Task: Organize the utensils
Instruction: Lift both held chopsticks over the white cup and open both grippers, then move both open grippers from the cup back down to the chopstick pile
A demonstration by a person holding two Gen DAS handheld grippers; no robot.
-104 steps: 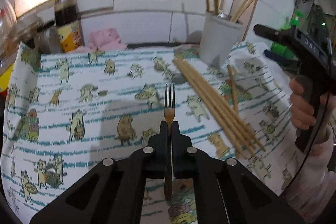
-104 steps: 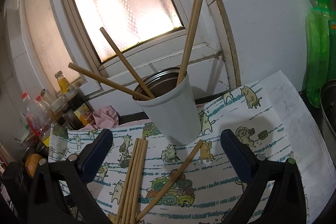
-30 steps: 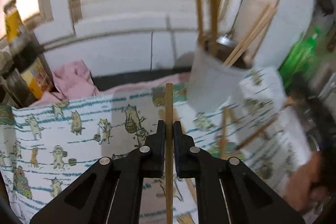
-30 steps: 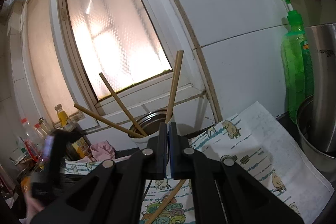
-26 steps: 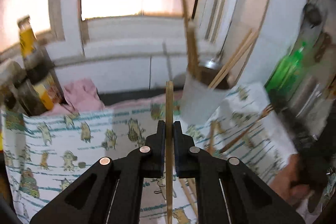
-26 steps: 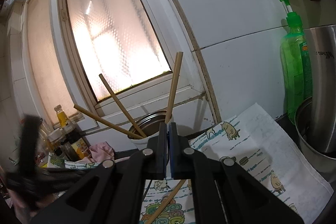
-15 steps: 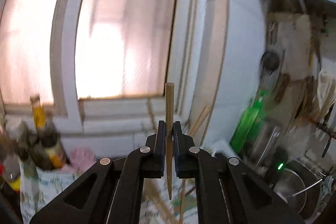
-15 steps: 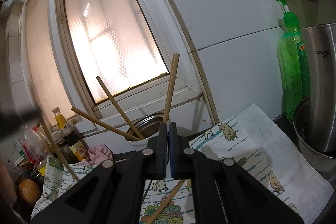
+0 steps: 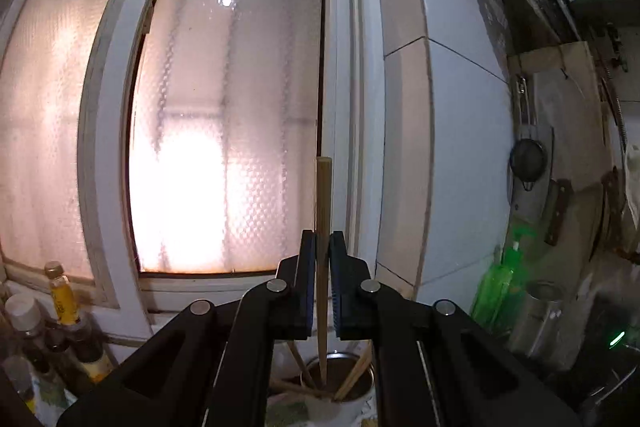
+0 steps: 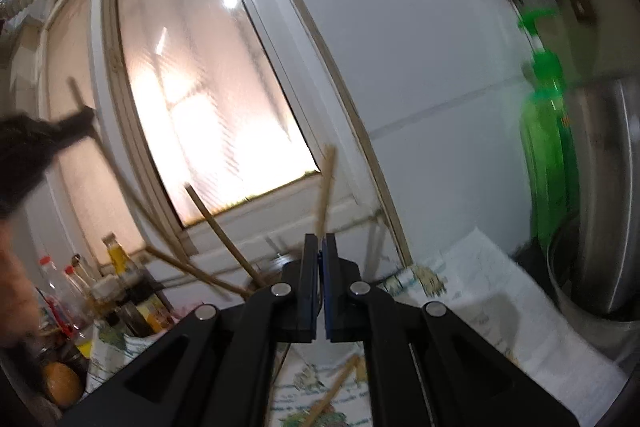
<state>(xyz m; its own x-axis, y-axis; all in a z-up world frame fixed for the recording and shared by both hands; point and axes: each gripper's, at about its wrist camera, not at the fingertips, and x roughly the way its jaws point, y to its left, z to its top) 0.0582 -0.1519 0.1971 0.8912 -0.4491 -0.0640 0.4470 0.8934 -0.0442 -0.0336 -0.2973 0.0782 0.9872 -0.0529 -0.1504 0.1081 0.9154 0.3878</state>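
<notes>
My left gripper (image 9: 322, 241) is shut on a wooden chopstick (image 9: 323, 195) and holds it upright. Its lower tip hangs inside the mouth of the white utensil cup (image 9: 340, 393), which holds several other chopsticks (image 9: 354, 377). My right gripper (image 10: 320, 245) is shut with nothing visible between the jaws, raised in front of the same cup; chopsticks (image 10: 218, 227) stick out of the cup behind it. A loose chopstick (image 10: 334, 393) lies on the cat-print cloth (image 10: 480, 311) below. The left gripper shows blurred at the left edge of the right wrist view (image 10: 44, 137).
Sauce bottles (image 9: 60, 291) stand at the left by the frosted window (image 9: 224, 107). A green soap bottle (image 9: 498, 285) and a steel pot (image 9: 538, 317) stand at the right; in the right wrist view the soap bottle (image 10: 550, 147) stands beside a large steel pot (image 10: 600, 239).
My left gripper has lifted and tilted up, bringing the chopstick upright with its tip into the cup. My right gripper has shifted and the view is blurred; it was open 3.5 s ago.
</notes>
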